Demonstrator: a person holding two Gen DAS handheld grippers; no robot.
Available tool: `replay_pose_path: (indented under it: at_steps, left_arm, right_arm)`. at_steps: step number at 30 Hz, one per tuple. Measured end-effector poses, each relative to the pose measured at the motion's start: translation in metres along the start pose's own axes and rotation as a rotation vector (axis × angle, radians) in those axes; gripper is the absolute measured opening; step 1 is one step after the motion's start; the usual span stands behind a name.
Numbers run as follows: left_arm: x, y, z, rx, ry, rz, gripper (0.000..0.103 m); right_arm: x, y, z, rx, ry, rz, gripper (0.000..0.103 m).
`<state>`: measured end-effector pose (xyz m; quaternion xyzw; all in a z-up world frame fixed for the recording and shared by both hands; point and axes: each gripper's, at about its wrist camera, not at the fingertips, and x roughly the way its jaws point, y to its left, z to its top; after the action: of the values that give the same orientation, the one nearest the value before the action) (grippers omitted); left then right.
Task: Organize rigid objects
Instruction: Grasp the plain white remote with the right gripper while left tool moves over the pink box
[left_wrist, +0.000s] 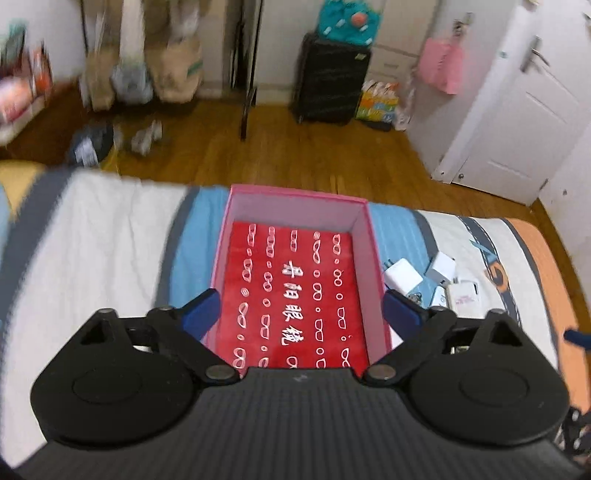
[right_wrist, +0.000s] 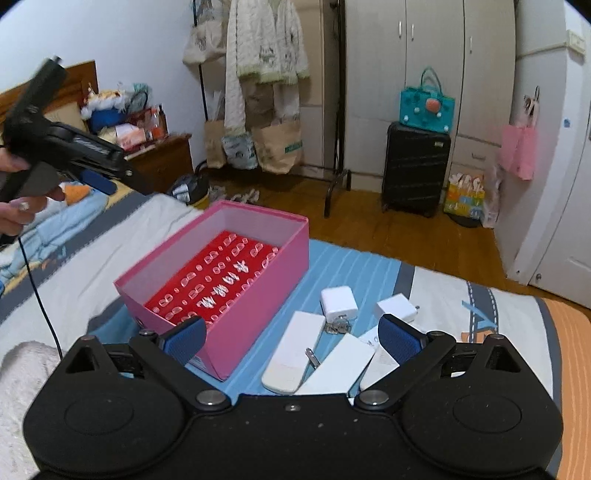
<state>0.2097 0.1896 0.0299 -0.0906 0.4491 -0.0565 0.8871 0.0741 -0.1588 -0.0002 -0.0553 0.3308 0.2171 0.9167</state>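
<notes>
Bedroom, striped bed (right_wrist: 369, 266): pink box (right_wrist: 258, 258) open, white chargers and power banks (right_wrist: 325, 343) just right of it. Right gripper (right_wrist: 291, 338), fingers spread and empty, hangs directly over them, nearer. Left gripper (left_wrist: 299, 310), spread, empty, faces the box.

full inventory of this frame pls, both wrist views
pink box: 1, open, red printed lining, on the bed
bed cover: 1, blue, white and grey stripes, under everything
white chargers: 2, right of the box
flat white devices: 3, side by side, near the right gripper
keys: small metal bunch among the white items
black suitcase: 1, by the wardrobe
teal bag: 1, on the suitcase
pink bag: 1, hanging on the door
left gripper: open, over the box
right gripper: open, nothing between the jaws
</notes>
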Motion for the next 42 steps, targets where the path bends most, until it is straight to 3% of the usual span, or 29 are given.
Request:
replay_pose_path:
  at_steps: [3,6,8,11,14,16,18,22,23,27,32,33,36,39,42]
  left_arm:
    - [0.037,0.021,0.005,-0.062,0.025,-0.018,0.089]
    - [0.065,0.03,0.006,-0.06,0.048,0.061,0.085]
    - [0.081,0.039,0.008,-0.075,0.062,0.027,0.08]
    - [0.103,0.054,0.008,-0.147,0.08,0.045,0.074]
    - [0.126,0.069,0.001,-0.198,0.087,-0.029,0.073]
    - [0.137,0.076,-0.003,-0.217,0.106,-0.033,0.059]
    - [0.143,0.083,-0.006,-0.225,0.096,-0.056,0.058]
    - [0.147,0.081,-0.007,-0.162,0.085,0.007,0.036]
    - [0.145,0.083,-0.007,-0.182,0.087,0.007,0.035]
    - [0.13,0.081,-0.006,-0.147,0.042,0.005,0.035]
    - [0.131,0.085,-0.005,-0.158,0.057,-0.006,0.035]
    - [0.128,0.084,-0.004,-0.155,0.057,-0.012,0.037]
    - [0.112,0.084,-0.001,-0.147,-0.012,0.018,0.06]
    - [0.105,0.088,-0.002,-0.148,-0.03,0.057,0.063]
    - [0.118,0.094,-0.003,-0.154,0.011,0.102,0.063]
  right_arm:
    - [0.019,-0.011,0.0,0.005,0.027,0.005,0.096]
    - [0.035,-0.02,0.0,0.013,0.043,-0.005,0.093]
    - [0.043,-0.027,-0.001,0.034,0.049,-0.005,0.093]
    - [0.057,-0.034,-0.003,0.057,0.073,0.01,0.093]
    - [0.071,-0.034,-0.006,0.045,0.096,0.015,0.093]
    - [0.081,-0.032,-0.009,0.025,0.117,0.011,0.093]
    - [0.092,-0.027,-0.012,-0.004,0.131,0.016,0.093]
    - [0.112,-0.017,-0.015,-0.058,0.157,0.023,0.093]
    - [0.117,-0.015,-0.016,-0.068,0.166,0.025,0.093]
    - [0.134,-0.008,-0.02,-0.064,0.198,0.035,0.092]
    - [0.149,-0.002,-0.025,-0.073,0.226,0.04,0.085]
    - [0.152,-0.002,-0.026,-0.077,0.235,0.041,0.082]
    - [0.158,0.001,-0.027,-0.093,0.246,0.045,0.076]
    - [0.162,0.005,-0.028,-0.081,0.258,0.071,0.069]
    - [0.166,0.01,-0.033,-0.082,0.269,0.091,0.061]
